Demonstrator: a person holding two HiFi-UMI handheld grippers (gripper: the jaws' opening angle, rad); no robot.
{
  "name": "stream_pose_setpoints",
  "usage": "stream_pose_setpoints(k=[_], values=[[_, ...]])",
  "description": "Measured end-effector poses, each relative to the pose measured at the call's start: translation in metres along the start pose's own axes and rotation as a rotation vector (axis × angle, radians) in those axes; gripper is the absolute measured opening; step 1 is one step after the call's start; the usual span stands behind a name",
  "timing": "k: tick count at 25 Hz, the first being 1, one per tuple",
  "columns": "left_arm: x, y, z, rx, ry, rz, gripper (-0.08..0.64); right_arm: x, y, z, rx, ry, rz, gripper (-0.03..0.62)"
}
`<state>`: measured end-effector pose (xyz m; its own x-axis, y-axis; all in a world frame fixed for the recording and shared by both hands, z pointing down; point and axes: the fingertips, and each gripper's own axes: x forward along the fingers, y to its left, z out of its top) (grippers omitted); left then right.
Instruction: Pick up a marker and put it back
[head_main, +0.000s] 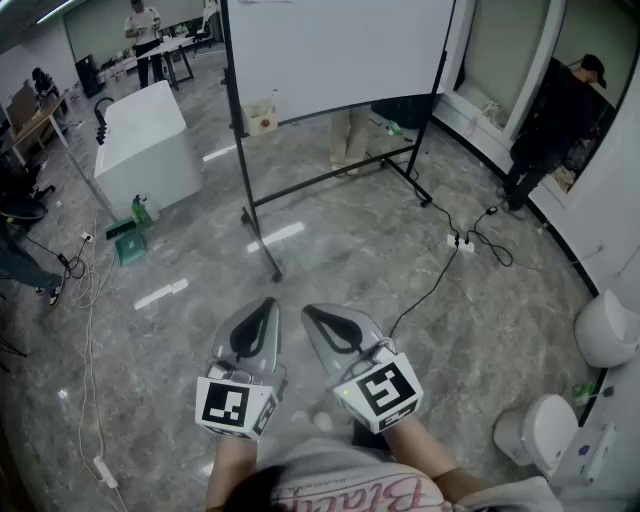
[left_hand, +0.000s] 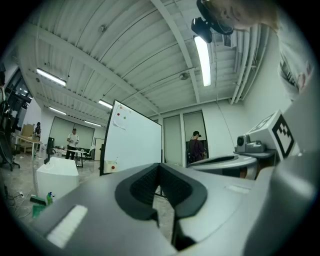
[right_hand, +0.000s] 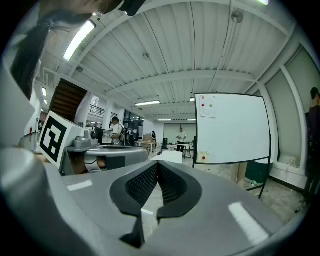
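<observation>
Both grippers are held close to the person's body and point across the floor at a wheeled whiteboard (head_main: 340, 50). The left gripper (head_main: 268, 303) is shut and holds nothing, its tips meeting in the left gripper view (left_hand: 159, 165). The right gripper (head_main: 308, 310) beside it is also shut and empty (right_hand: 158, 164). The whiteboard (left_hand: 132, 140) (right_hand: 232, 127) stands a few steps away from both. A small box (head_main: 262, 117) hangs at the board's lower left edge. No marker can be made out at this distance.
A white block-shaped table (head_main: 145, 145) stands left of the board, with a green bottle (head_main: 140, 210) at its foot. A power strip with black cables (head_main: 462, 242) lies at the right. White fixtures (head_main: 605, 330) line the right wall. A person (head_main: 550, 130) stands at the far right.
</observation>
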<state>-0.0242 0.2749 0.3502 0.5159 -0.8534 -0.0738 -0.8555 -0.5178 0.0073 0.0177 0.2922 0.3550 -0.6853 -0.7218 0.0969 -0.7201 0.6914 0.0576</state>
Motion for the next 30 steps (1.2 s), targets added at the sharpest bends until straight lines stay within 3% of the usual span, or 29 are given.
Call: stream_pose_setpoints(k=[19,30], values=[[0.011,-0.009,0.001,0.001,-0.014,-0.012,0.0,-0.011,-0.01,-0.01,-0.03,0.016,-0.01,0.002],[0.063,0.021,-0.007,-0.012,-0.014,-0.03,0.0,0.034,-0.048,-0.015,-0.009,0.025,-0.004,0.002]])
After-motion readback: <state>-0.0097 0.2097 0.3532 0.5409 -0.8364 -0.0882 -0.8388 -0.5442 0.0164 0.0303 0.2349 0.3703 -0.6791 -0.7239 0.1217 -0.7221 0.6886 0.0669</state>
